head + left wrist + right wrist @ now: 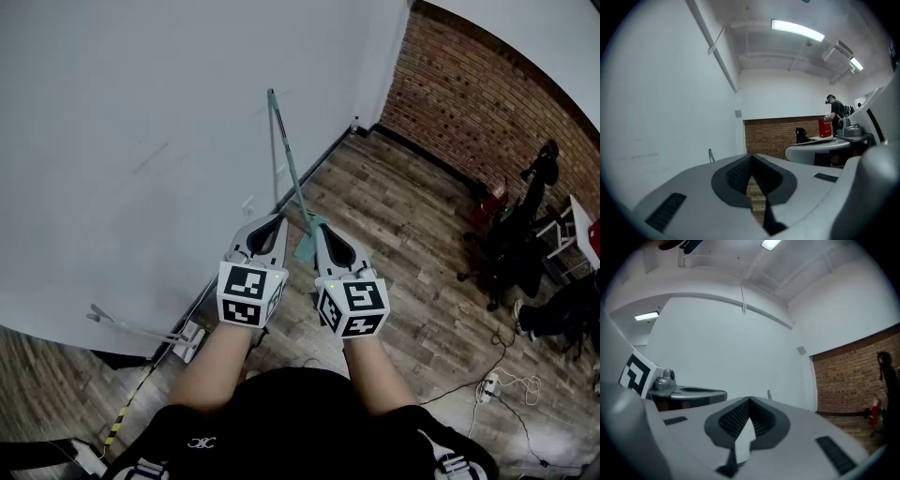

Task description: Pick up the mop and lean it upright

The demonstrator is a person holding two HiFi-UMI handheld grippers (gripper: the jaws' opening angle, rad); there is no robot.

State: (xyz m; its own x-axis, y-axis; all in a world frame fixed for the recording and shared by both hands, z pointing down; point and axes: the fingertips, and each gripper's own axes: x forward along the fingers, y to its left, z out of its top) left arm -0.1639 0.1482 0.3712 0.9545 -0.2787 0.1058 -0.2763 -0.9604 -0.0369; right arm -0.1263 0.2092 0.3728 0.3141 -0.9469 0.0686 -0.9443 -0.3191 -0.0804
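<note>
The mop stands leaning against the white wall (141,141). Its thin teal-grey handle (286,155) rises up the wall, and its teal head (307,244) rests on the wood floor by the baseboard. Both grippers are held side by side just in front of the mop head, clear of it. My left gripper (280,219) is shut with nothing between its jaws, to the left of the head. My right gripper (319,227) is shut and holds nothing, its tip close beside the head. Only the handle's tip (711,154) shows over the left gripper (751,159). The same handle tip (769,393) shows over the right gripper (750,400).
A brick wall (478,103) closes the far side. A black office chair (520,220) and a seated person (562,314) are at the right, with a power strip and cables (489,382) on the floor. A white floor tool (187,339) lies by the wall at left.
</note>
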